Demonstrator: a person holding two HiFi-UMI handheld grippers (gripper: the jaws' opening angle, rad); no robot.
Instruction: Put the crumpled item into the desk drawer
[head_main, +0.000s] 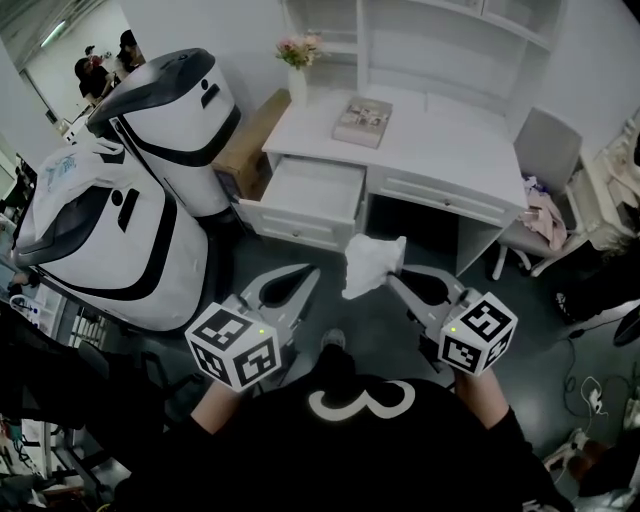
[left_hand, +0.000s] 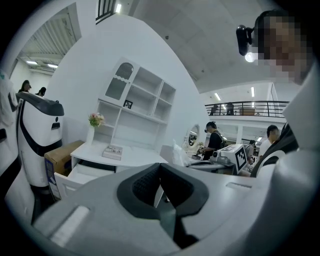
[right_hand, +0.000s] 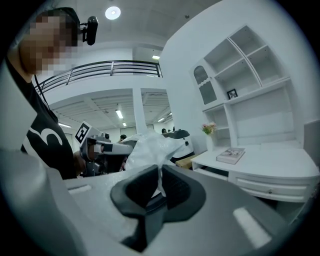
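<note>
A crumpled white item (head_main: 370, 262) hangs in the air in front of the desk, pinched at its lower edge by my right gripper (head_main: 393, 278), which is shut on it. In the right gripper view the item (right_hand: 150, 150) rises out of the closed pads of that gripper (right_hand: 160, 172). My left gripper (head_main: 308, 275) is beside it on the left, shut with nothing in it; its pads (left_hand: 150, 182) meet at the tips. The white desk (head_main: 440, 150) stands ahead, and its left drawer (head_main: 312, 190) is pulled open and looks empty inside.
A book (head_main: 362, 122) and a vase of flowers (head_main: 299, 55) are on the desk. A chair (head_main: 545, 150) with pink cloth stands at the right. Two big white-and-black machines (head_main: 150, 200) and a cardboard box (head_main: 250, 135) crowd the left. Cables (head_main: 590, 390) lie on the floor at the right.
</note>
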